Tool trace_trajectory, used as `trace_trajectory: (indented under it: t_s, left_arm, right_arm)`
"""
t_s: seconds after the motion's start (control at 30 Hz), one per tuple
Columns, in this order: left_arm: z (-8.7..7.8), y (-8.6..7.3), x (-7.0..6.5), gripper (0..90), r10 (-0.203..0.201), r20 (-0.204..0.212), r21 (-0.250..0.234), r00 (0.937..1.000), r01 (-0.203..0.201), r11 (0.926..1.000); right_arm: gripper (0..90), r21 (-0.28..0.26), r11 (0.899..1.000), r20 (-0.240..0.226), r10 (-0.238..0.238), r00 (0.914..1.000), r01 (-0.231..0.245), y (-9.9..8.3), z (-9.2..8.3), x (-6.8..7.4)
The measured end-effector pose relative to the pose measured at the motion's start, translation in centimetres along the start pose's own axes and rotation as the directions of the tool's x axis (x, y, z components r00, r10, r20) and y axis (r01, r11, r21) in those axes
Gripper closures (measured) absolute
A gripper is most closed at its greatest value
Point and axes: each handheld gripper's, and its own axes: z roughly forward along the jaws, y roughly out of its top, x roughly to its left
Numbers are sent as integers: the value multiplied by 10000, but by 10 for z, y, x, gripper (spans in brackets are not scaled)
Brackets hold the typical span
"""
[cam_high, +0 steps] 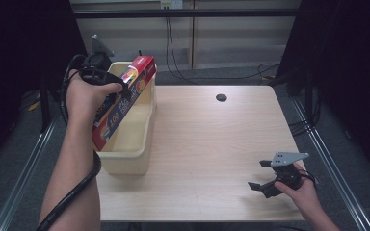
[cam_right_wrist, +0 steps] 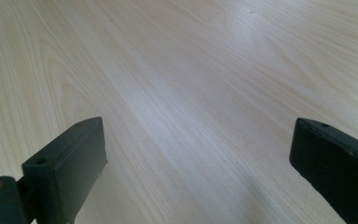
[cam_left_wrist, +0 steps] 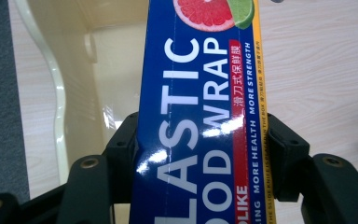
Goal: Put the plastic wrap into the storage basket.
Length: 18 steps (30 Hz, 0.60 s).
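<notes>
Lettering on the food wrap box point(cam_left_wrist: 200, 116), pinched by the left hand-held gripper point(cam_left_wrist: 200, 154), reads clearly up close.

The plastic wrap box point(cam_left_wrist: 200, 116) I'm holding reads "PLASTIC FOOD WRAP" in large white letters, partly cut off. Its red strip carries Chinese characters and "MORE STRENGTH". Smaller white print alongside reads "MORE HEALTH".

Box point(cam_left_wrist: 200, 116) ends beyond frame edges
</notes>
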Motion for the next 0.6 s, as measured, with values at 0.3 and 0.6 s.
trace_trajectory:
  t_s: [0.3, 0.6]
  left_arm:
    - [-2, -7, 8, 410, -455, -323, 29, 9984, 456, 9990]
    - [-1, -11, 14, 410, -942, -676, -52, 9933, 940, 9956]
  right_arm:
    - [37, -38, 10000, -85, 25, 10000, -25, 0, 0, -1]
    - [37, -55, 10000, -94, 57, 9999, -58, 1, 0, -1]
